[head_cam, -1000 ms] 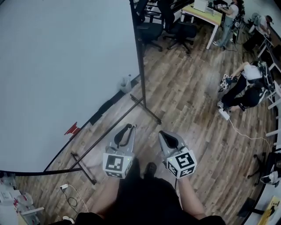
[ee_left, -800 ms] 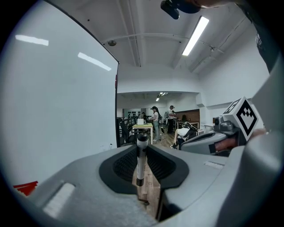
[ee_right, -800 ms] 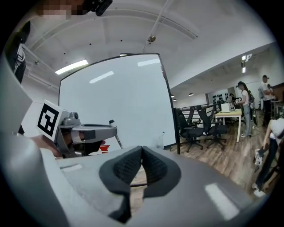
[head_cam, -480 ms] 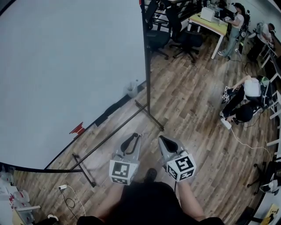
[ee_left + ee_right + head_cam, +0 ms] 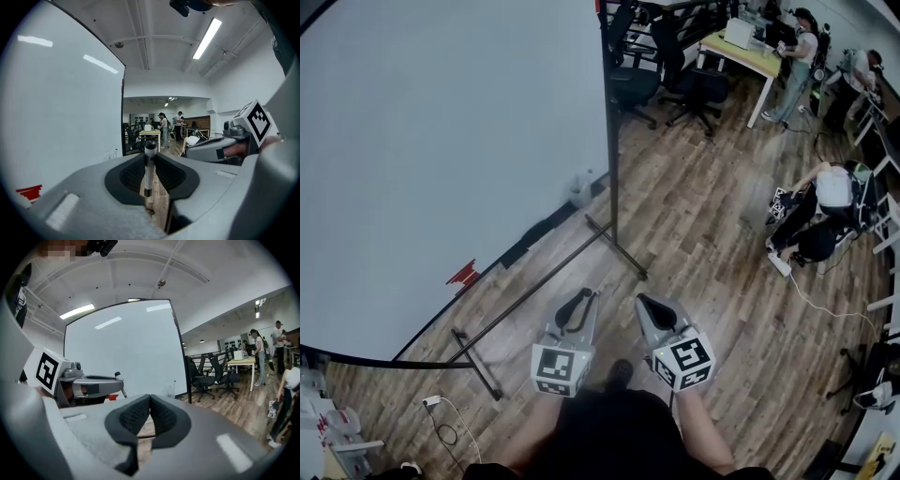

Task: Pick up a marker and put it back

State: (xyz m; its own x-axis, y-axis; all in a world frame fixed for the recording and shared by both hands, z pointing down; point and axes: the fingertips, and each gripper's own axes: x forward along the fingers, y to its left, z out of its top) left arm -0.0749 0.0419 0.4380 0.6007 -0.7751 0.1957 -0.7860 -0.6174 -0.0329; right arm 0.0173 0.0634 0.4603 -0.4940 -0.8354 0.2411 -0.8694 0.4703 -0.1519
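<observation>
A big whiteboard (image 5: 441,141) stands on wood-plank floor (image 5: 703,234) — black office chairs (image 5: 698,86) and a pale desk (image 5: 750,54) beyond, strip lights (image 5: 209,36) overhead.

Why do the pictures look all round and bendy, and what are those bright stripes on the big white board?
Left gripper view: the wide lens curves everything and blackens the corners; the stripes on the whiteboard are ceiling lights mirrored in it. Right gripper view: same curving, same mirrored stripes. Head view: the whiteboard's lower edge bows, and no stripes show on it.
</observation>
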